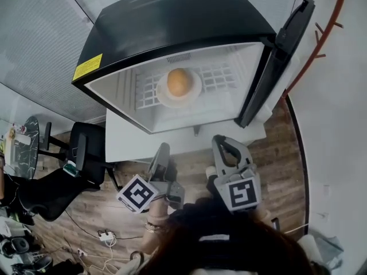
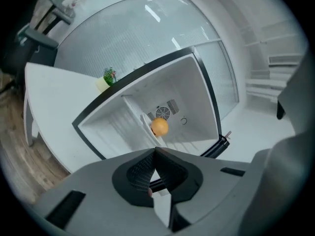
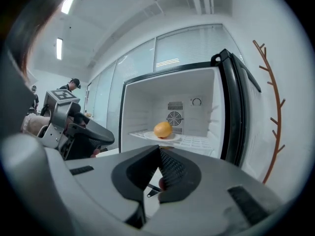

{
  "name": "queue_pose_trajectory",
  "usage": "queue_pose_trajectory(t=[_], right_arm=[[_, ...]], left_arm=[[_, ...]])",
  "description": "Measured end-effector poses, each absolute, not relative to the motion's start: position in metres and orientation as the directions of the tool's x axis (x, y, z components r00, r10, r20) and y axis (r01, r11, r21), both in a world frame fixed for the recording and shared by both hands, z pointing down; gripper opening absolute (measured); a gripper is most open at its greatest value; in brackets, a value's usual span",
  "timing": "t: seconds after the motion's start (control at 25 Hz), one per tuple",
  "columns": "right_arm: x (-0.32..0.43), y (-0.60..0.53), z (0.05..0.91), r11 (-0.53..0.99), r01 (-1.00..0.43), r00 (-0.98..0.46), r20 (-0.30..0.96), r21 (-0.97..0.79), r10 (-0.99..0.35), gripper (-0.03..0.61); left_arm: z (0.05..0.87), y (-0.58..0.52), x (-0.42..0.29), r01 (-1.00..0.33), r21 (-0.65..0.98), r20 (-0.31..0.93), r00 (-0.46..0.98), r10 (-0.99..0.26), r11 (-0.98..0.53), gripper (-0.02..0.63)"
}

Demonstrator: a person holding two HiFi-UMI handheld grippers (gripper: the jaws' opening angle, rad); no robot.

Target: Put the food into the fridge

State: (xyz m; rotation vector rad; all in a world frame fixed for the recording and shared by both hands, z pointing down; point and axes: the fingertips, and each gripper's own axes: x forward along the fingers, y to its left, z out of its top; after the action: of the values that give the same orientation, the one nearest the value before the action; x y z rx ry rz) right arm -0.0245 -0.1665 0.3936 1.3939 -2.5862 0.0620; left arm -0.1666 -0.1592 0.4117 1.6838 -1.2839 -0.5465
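Observation:
A round orange food point(image 1: 179, 82) sits on a white plate point(image 1: 195, 94) on the wire shelf inside the open black fridge point(image 1: 172, 16). Its door point(image 1: 281, 56) is swung wide to the right. Both grippers hang below and in front of the fridge opening, apart from the food. My left gripper point(image 1: 162, 151) is shut with nothing in it; its own view shows the jaws point(image 2: 155, 151) meeting under the orange food point(image 2: 159, 127). Beside it, my right gripper point(image 1: 221, 142) is also shut and empty point(image 3: 159, 149), facing the food point(image 3: 163, 130) and plate point(image 3: 175, 137).
The fridge stands on a white table point(image 1: 132, 136). A black chair point(image 1: 86, 153) and floor cables point(image 1: 106, 236) lie at the left. A brown branch decoration point(image 3: 273, 112) hangs on the wall right of the door point(image 3: 236, 112). A person point(image 3: 74, 85) stands far behind.

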Motion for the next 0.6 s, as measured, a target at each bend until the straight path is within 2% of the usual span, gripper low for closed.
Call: queue_pose_trajectory(t=[0.12,0.2,0.6], right_arm=[[-0.027,-0.152,0.390,0.543,-0.837,-0.524,0.191,0.066,-0.830,-0.005],[-0.027,-0.143,0.388,0.537,-0.840,-0.516,0.188,0.080,-0.835,-0.005],[-0.040,-0.079,0.386,0.563,-0.820,-0.539,0.190,0.104,-0.820,-0.005]], left_arm=[[0.409,-0.141,-0.172,-0.692,0.720,0.238,0.318,-0.918,-0.053,0.000],[0.403,-0.131,-0.172,-0.768,0.635,0.246,0.302,-0.921,-0.083,0.000],[0.392,-0.071,-0.161,-0.908,0.370,0.229,0.294,-0.928,-0.197,0.000]])
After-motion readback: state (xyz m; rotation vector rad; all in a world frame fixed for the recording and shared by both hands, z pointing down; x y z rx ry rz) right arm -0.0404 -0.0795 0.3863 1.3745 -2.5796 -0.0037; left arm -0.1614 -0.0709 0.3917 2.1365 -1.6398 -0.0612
